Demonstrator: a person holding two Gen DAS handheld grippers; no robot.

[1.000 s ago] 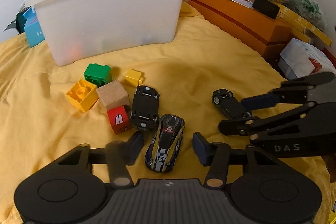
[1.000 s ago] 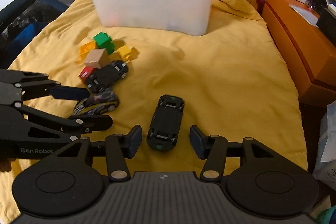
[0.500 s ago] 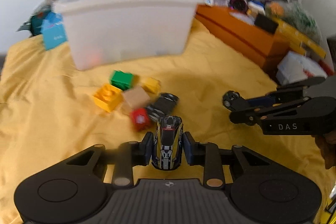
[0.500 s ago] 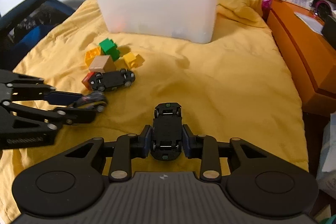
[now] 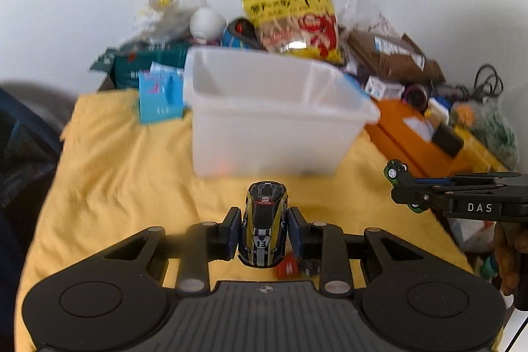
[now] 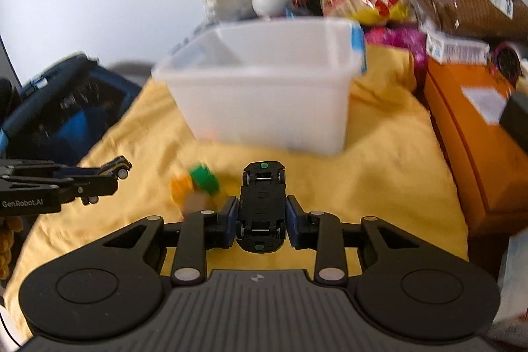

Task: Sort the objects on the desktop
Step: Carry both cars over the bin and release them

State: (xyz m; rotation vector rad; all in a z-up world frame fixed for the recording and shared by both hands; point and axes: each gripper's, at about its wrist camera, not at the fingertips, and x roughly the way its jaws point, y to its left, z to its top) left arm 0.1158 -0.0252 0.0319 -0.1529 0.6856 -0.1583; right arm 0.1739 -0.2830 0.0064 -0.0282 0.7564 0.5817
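My left gripper is shut on a blue and yellow racing car numbered 13, held above the yellow cloth. My right gripper is shut on a black toy car, upside down, wheels up, also lifted. A white plastic bin stands ahead of both; it also shows in the right wrist view. Coloured bricks, green and orange, lie on the cloth below the right gripper. A red block peeks under the left gripper. The right gripper shows at the left view's right edge.
An orange box stands at the right of the cloth. Snack bags and clutter are piled behind the bin. A dark blue bag lies at the left. The left gripper reaches in from the left.
Both grippers closed on their cars and lifted them off the cloth. Both now sit higher and nearer the bin, with the bricks left below.
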